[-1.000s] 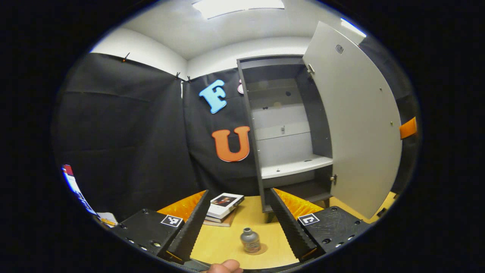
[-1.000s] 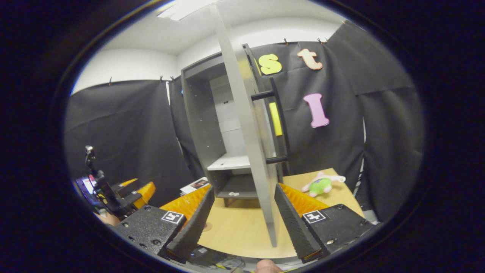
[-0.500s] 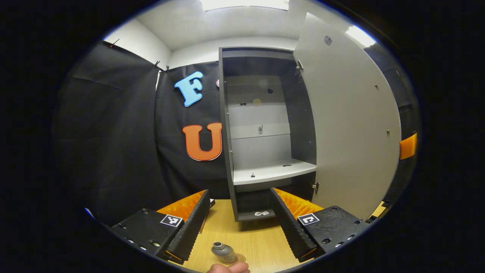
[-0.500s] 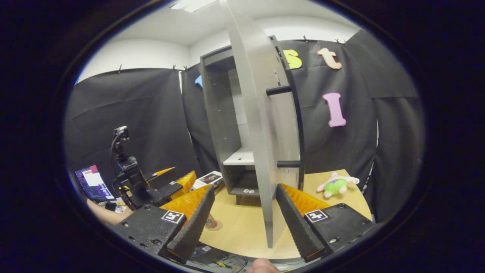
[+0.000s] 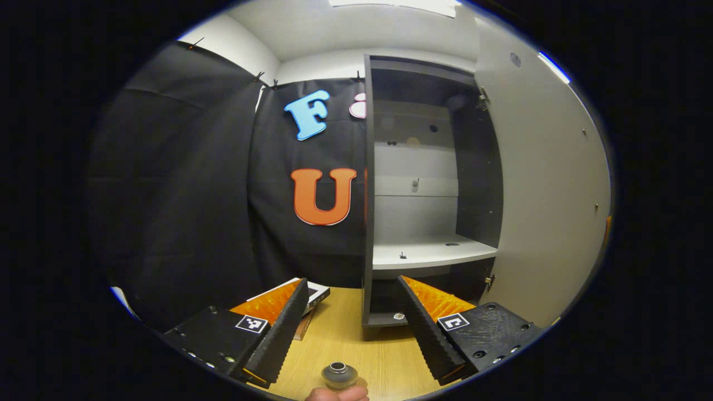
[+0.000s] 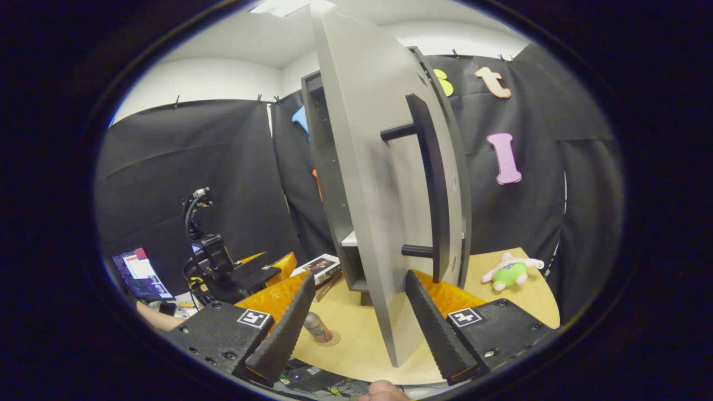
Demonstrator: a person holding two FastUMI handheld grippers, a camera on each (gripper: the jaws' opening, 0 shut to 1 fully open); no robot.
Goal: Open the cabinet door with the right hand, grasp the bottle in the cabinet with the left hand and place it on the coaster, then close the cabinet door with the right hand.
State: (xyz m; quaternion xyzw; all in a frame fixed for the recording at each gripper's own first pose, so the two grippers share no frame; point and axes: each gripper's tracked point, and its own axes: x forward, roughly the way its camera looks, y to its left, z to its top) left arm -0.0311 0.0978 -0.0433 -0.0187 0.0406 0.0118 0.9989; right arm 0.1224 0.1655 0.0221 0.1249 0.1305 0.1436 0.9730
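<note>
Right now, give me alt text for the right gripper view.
A grey cabinet door with a black bar handle stands ajar between the open right gripper fingers. A small metal bottle sits on a round coaster on the wooden table.

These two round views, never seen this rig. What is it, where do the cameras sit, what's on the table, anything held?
A person holds a two-finger gripper in each hand, each with a fisheye camera looking along its fingers. In the left gripper view, the left gripper is open above the bottle, facing the open cabinet. In the right gripper view, the right gripper is open, the cabinet door edge between its fingers. The table holds the bottle on its coaster, books and a plush toy. Nothing is held.
</note>
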